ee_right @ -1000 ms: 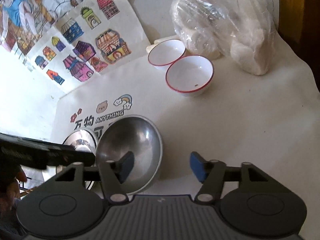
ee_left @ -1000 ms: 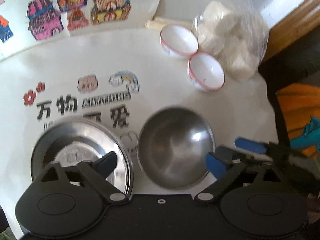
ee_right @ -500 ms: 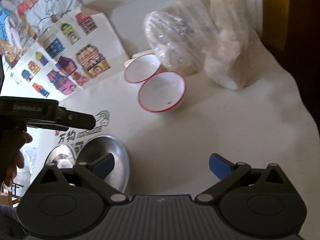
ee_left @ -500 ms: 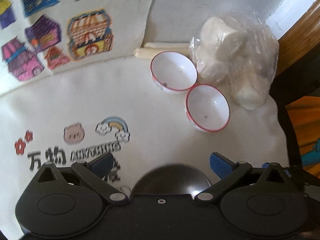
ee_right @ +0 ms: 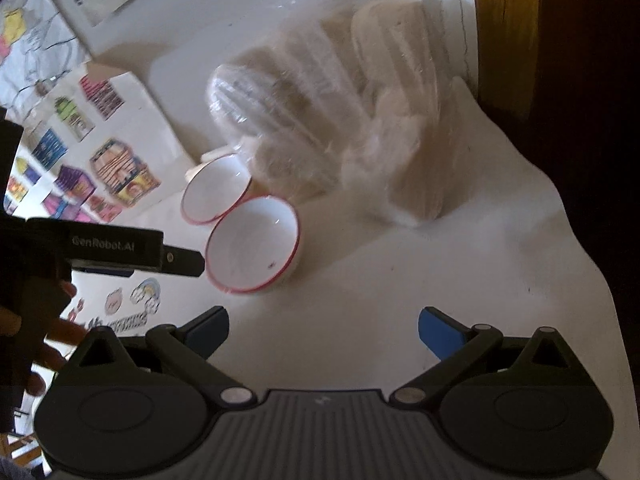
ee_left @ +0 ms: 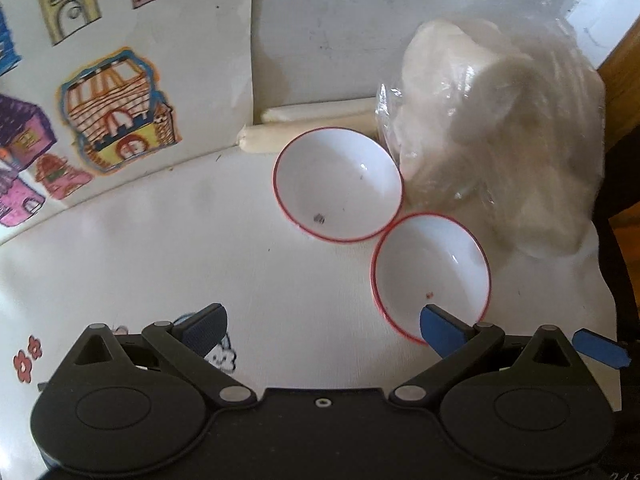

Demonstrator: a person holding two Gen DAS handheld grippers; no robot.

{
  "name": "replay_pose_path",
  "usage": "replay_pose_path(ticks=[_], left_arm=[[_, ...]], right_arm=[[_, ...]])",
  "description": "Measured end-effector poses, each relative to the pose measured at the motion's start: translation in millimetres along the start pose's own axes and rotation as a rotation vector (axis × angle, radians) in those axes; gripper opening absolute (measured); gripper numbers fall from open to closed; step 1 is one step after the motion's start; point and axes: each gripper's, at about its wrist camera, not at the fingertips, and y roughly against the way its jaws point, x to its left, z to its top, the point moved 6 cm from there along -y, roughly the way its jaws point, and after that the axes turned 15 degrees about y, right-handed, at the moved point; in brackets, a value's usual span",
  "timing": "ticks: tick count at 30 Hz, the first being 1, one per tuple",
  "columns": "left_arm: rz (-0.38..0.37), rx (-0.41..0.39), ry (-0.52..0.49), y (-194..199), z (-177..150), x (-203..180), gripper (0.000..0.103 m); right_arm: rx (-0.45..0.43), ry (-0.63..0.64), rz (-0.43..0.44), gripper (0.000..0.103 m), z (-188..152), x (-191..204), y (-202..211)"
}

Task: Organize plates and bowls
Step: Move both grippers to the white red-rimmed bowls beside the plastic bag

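White cloth (ee_left: 168,248) is covering the table in both wrist views. Going left to right in the left wrist view: coloured drawings of houses (ee_left: 116,112) are hanging on the wall at far left, with small printed flowers (ee_left: 26,358) showing on the cloth below them. The left gripper (ee_left: 322,326) is filling the bottom of the frame, its blue-padded jaws standing spread wide with only bare cloth between them. Past centre, two white bowls with red rims are sitting upright and empty: the far bowl (ee_left: 338,184) is lying near a pale rolled stick (ee_left: 308,124) at the wall's foot, and the near bowl (ee_left: 430,276) is sitting just to its right, rims touching or nearly so. The left gripper's right fingertip is overlapping the near bowl's front edge in the picture; contact cannot be told. At right, a clear plastic bag of pale lumps (ee_left: 496,140) is resting against both bowls.

In the right wrist view, left to right: a person's hand (ee_right: 40,320) is gripping the left gripper's black body, which is reaching in from the left edge towards the near bowl (ee_right: 252,244). The far bowl (ee_right: 214,190) is sitting behind it, then the bag (ee_right: 340,132). The right gripper (ee_right: 322,328) is hovering over open cloth right of the bowls, jaws spread fully apart and holding nothing. A wooden edge (ee_right: 504,36) is showing at far right.
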Motion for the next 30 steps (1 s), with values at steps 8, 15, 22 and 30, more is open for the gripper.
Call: replay_pose_path(ticks=[8, 15, 22, 30], left_arm=[[0.054, -0.002, -0.021, -19, 7, -6, 0.102], [0.072, 0.024, -0.011, -32, 6, -4, 0.102], [0.081, 0.048, 0.001, -46, 6, -5, 0.102], [0.066, 0.053, -0.003, -54, 0, -13, 0.094]], right_arm=[[-0.003, -0.074, -0.019, 0.103, 12, -14, -21], [0.012, -0.042, -0.025, 0.103, 17, -11, -36], [0.031, -0.013, -0.026, 0.089, 19, -6, -48], [0.042, -0.009, 0.012, 0.066, 25, 2, -60]])
